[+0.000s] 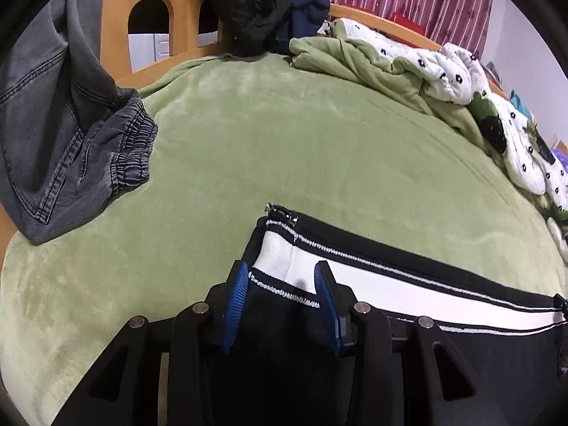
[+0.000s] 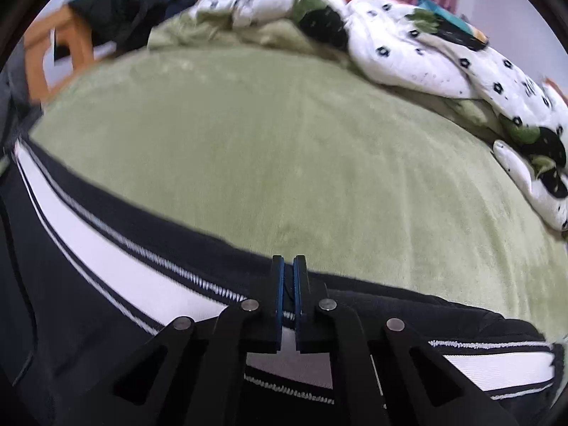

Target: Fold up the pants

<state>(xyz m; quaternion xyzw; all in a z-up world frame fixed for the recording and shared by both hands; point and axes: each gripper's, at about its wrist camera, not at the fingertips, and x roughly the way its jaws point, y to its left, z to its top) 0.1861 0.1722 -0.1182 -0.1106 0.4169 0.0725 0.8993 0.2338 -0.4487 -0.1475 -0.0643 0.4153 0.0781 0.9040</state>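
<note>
The black pants with a white side stripe lie on the green bed cover. My left gripper is open, its blue pads either side of the pants' cuff end with the zipper. In the right wrist view my right gripper is shut on the black edge of the pants, above the white stripe. This view is blurred.
Grey jeans lie at the left edge of the bed. A crumpled white and green quilt lies along the far side. Dark clothes hang over the wooden bed frame.
</note>
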